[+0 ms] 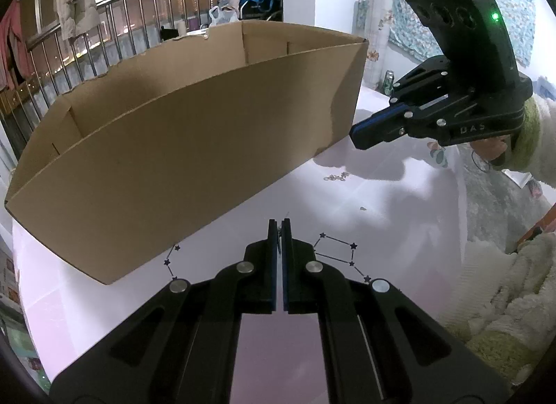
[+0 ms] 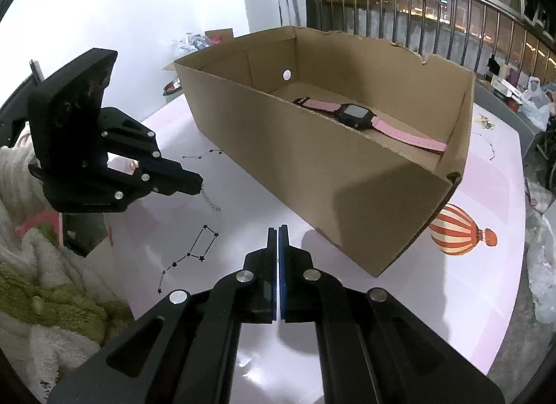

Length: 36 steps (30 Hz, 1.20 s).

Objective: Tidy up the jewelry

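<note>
Pink watch point(image 2: 361, 117) lay in box point(image 2: 312, 174), done. Left claw point(image 2: 199, 186) pinched chain point(image 2: 211, 203); right claw point(image 2: 278, 230) closed, empty. Small chain point(image 1: 335, 177) on counter point(image 1: 382, 230) below right claw, pending.

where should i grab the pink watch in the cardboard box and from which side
Pinch the pink watch across its black case, coming straight down from above. It lies flat on the floor of the cardboard box, strap stretched along the box's length, and the walls block any sideways approach; the case is probably the stiffest part.
</note>
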{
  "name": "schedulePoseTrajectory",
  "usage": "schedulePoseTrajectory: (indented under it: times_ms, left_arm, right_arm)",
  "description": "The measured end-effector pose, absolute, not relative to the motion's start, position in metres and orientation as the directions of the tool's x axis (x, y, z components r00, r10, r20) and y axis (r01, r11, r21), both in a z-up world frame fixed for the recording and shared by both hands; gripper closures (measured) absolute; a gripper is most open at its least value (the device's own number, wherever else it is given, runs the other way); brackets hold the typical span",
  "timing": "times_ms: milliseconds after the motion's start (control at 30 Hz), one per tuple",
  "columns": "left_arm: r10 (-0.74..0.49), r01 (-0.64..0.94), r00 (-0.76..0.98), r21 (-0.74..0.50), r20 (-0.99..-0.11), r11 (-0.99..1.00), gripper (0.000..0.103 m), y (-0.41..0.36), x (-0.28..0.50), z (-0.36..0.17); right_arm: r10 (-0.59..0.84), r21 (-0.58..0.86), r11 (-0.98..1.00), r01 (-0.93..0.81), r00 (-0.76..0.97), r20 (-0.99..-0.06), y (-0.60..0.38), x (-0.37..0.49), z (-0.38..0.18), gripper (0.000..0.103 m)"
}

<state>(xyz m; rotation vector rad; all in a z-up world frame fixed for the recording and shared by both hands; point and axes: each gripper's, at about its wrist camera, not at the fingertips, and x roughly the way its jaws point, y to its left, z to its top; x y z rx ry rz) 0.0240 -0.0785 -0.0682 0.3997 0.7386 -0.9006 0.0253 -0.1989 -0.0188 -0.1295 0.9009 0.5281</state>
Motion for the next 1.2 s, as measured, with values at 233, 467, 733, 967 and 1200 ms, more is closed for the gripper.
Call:
schedulePoseTrajectory:
  times_ms: [233, 467, 733, 967, 1200]
  left_arm:
    - [-0.557, 0.819, 0.401, 0.012, -0.728, 0.574, 0.102, -0.078, 0.023, -0.069]
    - [-0.553, 0.818, 0.396, 0.007, -0.734, 0.576, 0.102, -0.078, 0.026, -0.071]
    - [-0.552, 0.814, 0.391, -0.004, -0.736, 0.581, 0.102, -0.080, 0.031, -0.074]
    - [-0.555, 0.812, 0.392, -0.007, -0.734, 0.583, 0.102, -0.081, 0.032, -0.074]
    - [-0.557, 0.812, 0.399, -0.002, -0.728, 0.584, 0.102, -0.079, 0.030, -0.072]
  right_arm:
    - [0.376, 0.120, 0.866, -0.486, 0.473, -0.797, -0.193, 0.031, -0.032, 0.081]
    - [0.333, 0.069, 0.858, -0.509, 0.450, -0.828, -0.181, 0.041, -0.048, 0.083]
    - [0.353, 0.089, 0.855, -0.510, 0.448, -0.821, -0.187, 0.043, -0.047, 0.101]
    - [0.398, 0.160, 0.873, -0.461, 0.481, -0.781, -0.203, 0.039, -0.040, 0.102]
    - [0.403, 0.158, 0.872, -0.463, 0.496, -0.770, -0.209, 0.029, -0.029, 0.102]
